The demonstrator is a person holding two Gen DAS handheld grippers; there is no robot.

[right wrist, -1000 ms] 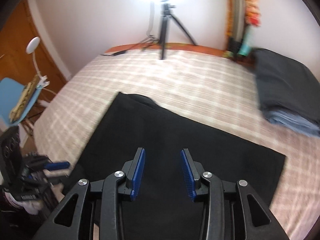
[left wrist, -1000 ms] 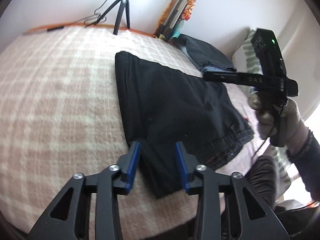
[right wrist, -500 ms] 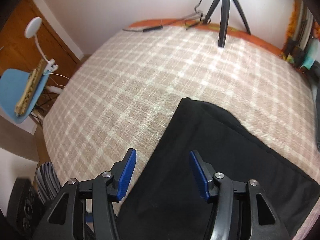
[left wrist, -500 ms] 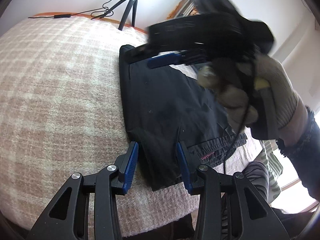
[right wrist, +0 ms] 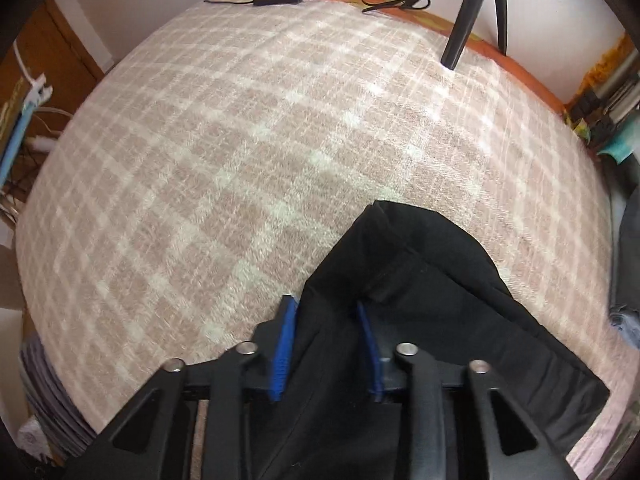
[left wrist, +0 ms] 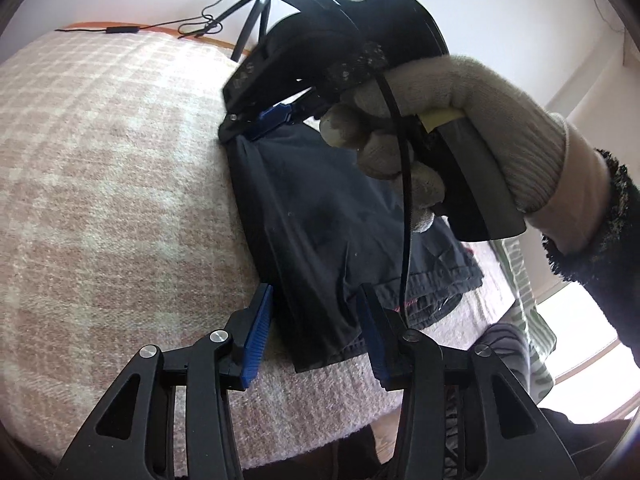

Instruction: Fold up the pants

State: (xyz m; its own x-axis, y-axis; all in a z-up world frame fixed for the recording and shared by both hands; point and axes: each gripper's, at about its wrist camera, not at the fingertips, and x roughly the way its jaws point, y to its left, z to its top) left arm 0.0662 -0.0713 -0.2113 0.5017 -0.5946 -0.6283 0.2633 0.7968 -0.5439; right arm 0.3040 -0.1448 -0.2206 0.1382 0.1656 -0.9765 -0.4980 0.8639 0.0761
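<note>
The gloved right hand [left wrist: 460, 128] and its black hand-held gripper [left wrist: 256, 128] cover the far right part of the folded black fabric pants [left wrist: 320, 216]. In the right wrist view, bunched cloth hides whether those jaws touch; the tripod's [right wrist: 476, 4] top is cut off.

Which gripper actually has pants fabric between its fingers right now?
The right gripper, at the far corner of the black pants; fabric bunches there. The left gripper only straddles the near edge.
</note>
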